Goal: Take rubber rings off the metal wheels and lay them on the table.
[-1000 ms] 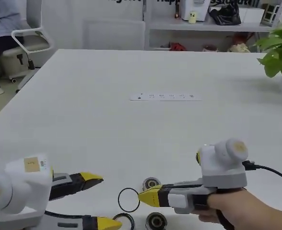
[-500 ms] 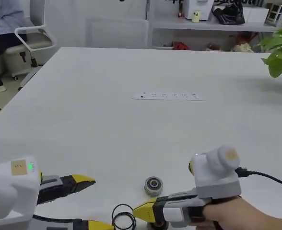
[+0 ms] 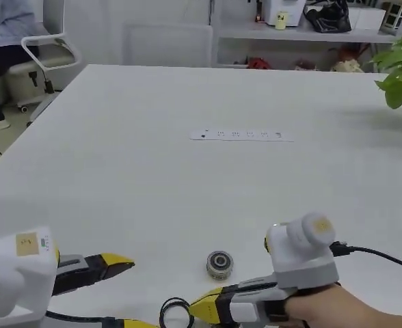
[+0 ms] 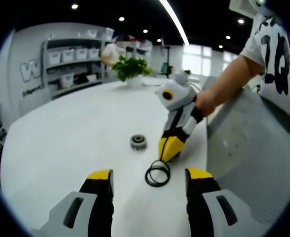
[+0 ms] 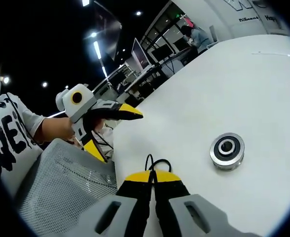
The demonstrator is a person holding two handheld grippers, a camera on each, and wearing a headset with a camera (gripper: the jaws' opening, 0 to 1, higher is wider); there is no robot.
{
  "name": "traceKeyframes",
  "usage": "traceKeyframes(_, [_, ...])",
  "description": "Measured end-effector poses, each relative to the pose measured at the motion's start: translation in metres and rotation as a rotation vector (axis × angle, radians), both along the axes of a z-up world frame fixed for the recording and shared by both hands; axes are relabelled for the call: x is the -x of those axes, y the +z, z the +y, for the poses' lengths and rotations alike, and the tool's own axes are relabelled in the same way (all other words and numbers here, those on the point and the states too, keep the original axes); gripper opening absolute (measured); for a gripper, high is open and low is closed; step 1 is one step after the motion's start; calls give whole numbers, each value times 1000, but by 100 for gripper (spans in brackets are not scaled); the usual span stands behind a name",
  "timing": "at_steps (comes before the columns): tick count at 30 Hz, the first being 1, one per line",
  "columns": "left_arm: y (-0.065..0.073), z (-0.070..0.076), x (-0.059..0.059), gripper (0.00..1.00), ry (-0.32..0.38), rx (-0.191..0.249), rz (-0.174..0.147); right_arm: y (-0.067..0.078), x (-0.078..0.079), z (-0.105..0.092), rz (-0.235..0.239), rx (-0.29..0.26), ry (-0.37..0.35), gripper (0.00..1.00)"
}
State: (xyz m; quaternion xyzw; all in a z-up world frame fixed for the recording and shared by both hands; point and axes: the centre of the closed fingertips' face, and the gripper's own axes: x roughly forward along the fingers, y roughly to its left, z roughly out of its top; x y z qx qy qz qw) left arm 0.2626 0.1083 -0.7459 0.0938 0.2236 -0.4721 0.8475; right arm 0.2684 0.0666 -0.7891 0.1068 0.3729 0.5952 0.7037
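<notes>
Two thin black rubber rings (image 3: 176,311) (image 4: 158,174) lie overlapped on the white table (image 3: 187,184) near its front edge. My right gripper (image 3: 201,309) (image 5: 152,174) (image 4: 169,150) is shut, its yellow tips pinching the edge of one ring (image 5: 158,163) at table level. A bare metal wheel (image 3: 219,264) (image 4: 138,142) (image 5: 227,148) sits flat just beyond the rings. My left gripper (image 3: 124,294) (image 4: 149,175) (image 5: 116,132) hovers open to the left, jaws wide apart and pointing at the rings, holding nothing.
A white power strip (image 3: 242,134) lies mid-table. A green plant (image 3: 400,75) stands at the far right edge. An office chair (image 3: 47,51) and shelves (image 3: 303,31) are behind the table. A grey mesh seat (image 4: 248,148) is close to the near edge.
My right gripper has carried its ring down and toward the near edge, setting it onto the ring lying there. The left gripper has barely moved. The head view has shifted.
</notes>
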Motion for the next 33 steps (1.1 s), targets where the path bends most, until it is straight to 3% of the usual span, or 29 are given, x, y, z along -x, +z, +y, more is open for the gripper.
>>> traceKeyframes(8, [-2, 2, 2, 60, -3, -11, 3, -1, -2, -1, -44, 23, 6, 2])
traceKeyframes(20, [3, 9, 5, 60, 10, -18, -7, 5, -1, -4, -115, 51, 29, 17])
traceKeyframes(33, [15, 11, 4, 60, 19, -16, -25, 33, -12, -18, -216, 39, 10, 33])
